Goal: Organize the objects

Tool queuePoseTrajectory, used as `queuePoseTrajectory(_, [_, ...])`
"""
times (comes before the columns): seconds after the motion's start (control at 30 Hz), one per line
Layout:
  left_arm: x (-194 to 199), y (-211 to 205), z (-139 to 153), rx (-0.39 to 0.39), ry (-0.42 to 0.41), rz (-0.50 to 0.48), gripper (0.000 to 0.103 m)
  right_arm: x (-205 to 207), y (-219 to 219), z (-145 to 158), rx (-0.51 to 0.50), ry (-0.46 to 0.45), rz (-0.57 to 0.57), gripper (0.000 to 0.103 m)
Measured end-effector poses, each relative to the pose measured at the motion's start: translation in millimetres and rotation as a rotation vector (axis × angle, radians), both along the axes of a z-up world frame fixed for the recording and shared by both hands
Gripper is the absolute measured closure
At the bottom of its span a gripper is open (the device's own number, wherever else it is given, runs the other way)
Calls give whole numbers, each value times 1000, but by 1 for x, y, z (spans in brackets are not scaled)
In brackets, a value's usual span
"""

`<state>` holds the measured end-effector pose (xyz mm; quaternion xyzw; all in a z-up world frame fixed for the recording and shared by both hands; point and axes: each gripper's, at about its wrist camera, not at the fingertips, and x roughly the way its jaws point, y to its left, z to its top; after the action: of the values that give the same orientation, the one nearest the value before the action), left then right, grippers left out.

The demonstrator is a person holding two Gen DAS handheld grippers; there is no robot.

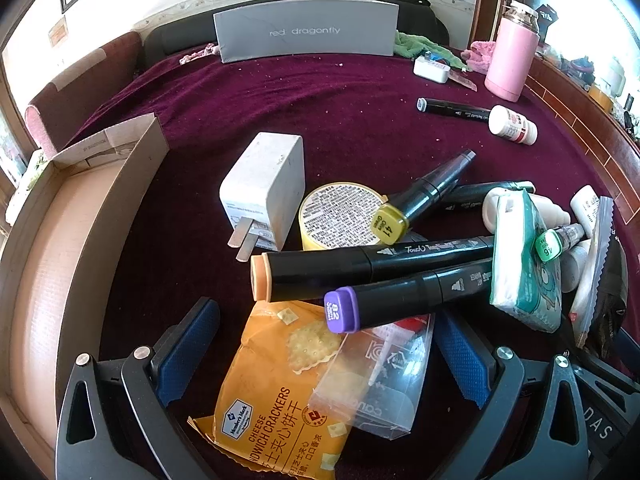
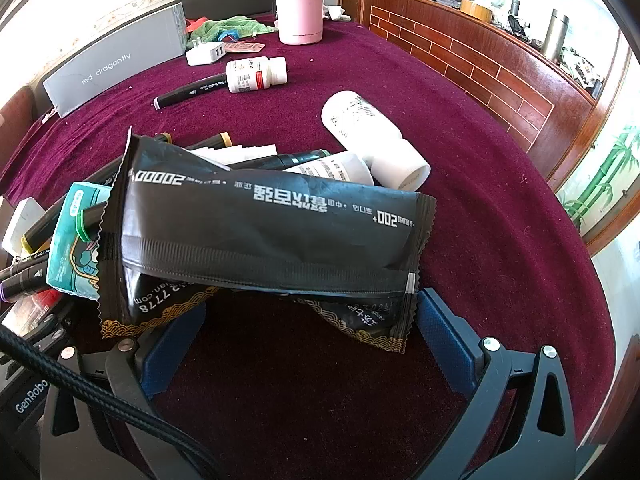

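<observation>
Item: pile of mixed objects on the maroon-clothed surface (image 1: 320,92).

We record a black snack packet (image 2: 264,236) with white print, long axis running left to right across our right gripper (image 2: 308,344), whose jaws stand wide, holding nothing.

We record an orange cheese cracker packet (image 1: 276,392) lying between the wide-open jaws of our left gripper (image 1: 324,352), ungripped.

Above it, a purple-capped marker (image 1: 400,300) and an orange-capped marker (image 1: 360,266) lie side by side, caps pointing left.

A cardboard box (image 1: 80,216) stands left.
</observation>
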<state>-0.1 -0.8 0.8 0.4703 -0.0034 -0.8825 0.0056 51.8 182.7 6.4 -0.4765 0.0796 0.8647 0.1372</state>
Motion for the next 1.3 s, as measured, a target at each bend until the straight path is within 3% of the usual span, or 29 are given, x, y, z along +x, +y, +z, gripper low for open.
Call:
queuePoseTrajectory(1.13, [-1,1,0,-1,6,5,2,-1,-1,-2,1,0,0,0])
queuePoseTrajectory(1.23, [-1,-1,2,4,-11,-28,4,-2,-3,-2,1,0,0,0])
queuePoseTrajectory(1.3, [5,2,3,11,-40,-145,4,-3,-6,-3,-1,0,0,0])
